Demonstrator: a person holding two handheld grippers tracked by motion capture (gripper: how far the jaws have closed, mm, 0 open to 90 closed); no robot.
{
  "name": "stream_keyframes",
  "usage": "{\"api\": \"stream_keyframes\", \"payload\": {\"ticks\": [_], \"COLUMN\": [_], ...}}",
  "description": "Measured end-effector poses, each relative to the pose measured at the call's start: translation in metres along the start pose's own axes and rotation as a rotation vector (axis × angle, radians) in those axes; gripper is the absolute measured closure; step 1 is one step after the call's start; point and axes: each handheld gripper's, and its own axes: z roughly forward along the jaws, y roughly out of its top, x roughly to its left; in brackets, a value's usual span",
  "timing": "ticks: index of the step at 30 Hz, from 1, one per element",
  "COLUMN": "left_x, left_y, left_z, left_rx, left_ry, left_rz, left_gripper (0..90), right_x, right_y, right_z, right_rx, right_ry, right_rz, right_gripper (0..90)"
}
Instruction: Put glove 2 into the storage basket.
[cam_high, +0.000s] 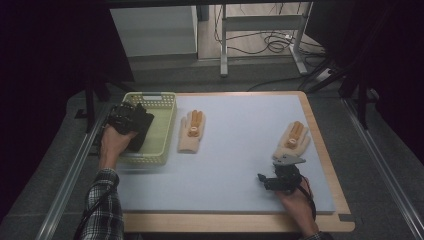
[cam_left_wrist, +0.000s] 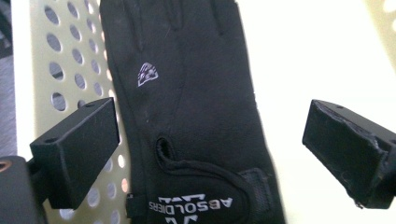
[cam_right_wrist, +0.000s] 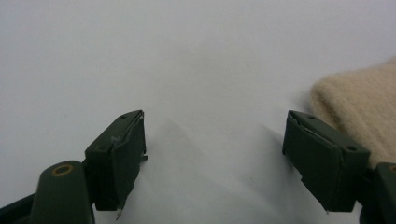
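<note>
Black glove (cam_left_wrist: 196, 121) lies in the pale green perforated basket (cam_high: 165, 107) at the far left of the counter (cam_high: 235, 165), stretched along the basket floor with its cuff toward the camera of the left gripper view. The left gripper (cam_high: 131, 119) hangs right over it, jaws spread wide on either side of the cuff and pressing on nothing, so to my eye the glove has been let go and the drop-off is about done. To finish it well, I'd lift the hand straight up out of the basket, keeping the jaws wide so no pad snags the fabric or the wall.

That glove is all I can make out in the basket. Two beige knitted gloves wait outside it: one (cam_high: 191, 131) just right of the basket, the other (cam_high: 292, 140) toward the far right edge. The right gripper (cam_high: 282, 176) sits just near of that second glove, its jaws wide and empty over bare counter, the beige knit showing beside its right-hand jaw.
</note>
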Motion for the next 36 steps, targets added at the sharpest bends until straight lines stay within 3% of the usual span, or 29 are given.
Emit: {"api": "stream_keyframes", "payload": {"ticks": [8, 21, 31, 36], "left_x": [-0.004, -0.023, -0.048, -0.064], "left_y": [-0.008, -0.03, -0.039, -0.046], "left_z": [-0.021, -0.043, -0.069, -0.079], "left_rx": [-0.127, -0.26, -0.34, -0.365], "left_ry": [-0.127, -0.188, -0.258, -0.281], "left_rz": [0.0, 0.088, 0.163, 0.219], "left_gripper": [2.3, 1.2, 0.9, 1.0], "right_x": [0.0, 0.0, 0.0, 0.0], "right_y": [0.0, 0.0, 0.0, 0.0], "right_z": [0.0, 0.0, 0.0, 0.0], "right_rx": [0.0, 0.0, 0.001, 0.001], "right_ry": [0.0, 0.0, -0.001, -0.001], "right_rz": [0.0, 0.0, -0.001, -0.001], "right_gripper": [21.1, 21.1, 21.1, 21.1]}}
